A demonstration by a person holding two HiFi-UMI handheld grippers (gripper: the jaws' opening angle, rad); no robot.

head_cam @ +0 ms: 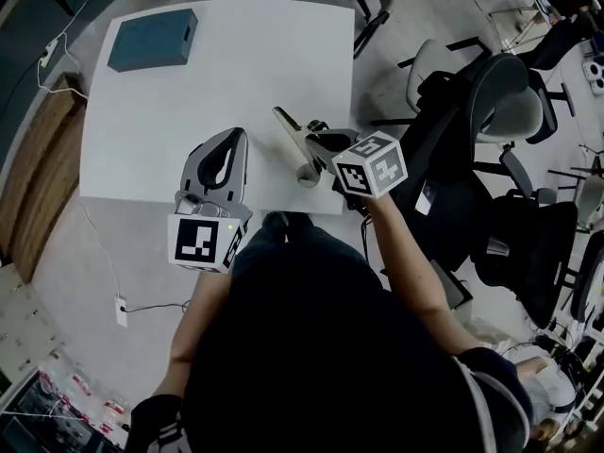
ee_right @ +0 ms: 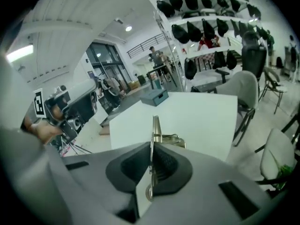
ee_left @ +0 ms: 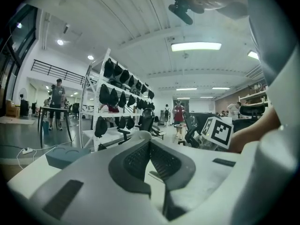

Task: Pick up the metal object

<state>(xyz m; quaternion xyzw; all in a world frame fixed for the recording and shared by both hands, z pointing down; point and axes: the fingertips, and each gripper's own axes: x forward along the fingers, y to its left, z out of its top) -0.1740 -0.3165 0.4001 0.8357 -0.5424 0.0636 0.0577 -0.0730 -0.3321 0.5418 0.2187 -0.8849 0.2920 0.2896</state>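
Note:
The metal object (head_cam: 291,135) is a slim silvery tool with a flat blade and a wire spring. It sits over the front right part of the white table (head_cam: 236,55). My right gripper (head_cam: 308,154) is shut on it. In the right gripper view the blade (ee_right: 155,128) stands edge-on between the pads and sticks out past the tips. Whether it still touches the table I cannot tell. My left gripper (head_cam: 236,136) is over the table's front edge, to the left of the object, and it is shut and empty. Its tips (ee_left: 150,143) meet in its own view.
A teal box (head_cam: 153,39) lies at the table's far left corner, also seen in the right gripper view (ee_right: 154,96). Office chairs (head_cam: 510,102) crowd the floor right of the table. A cable and socket (head_cam: 121,310) lie on the floor at front left.

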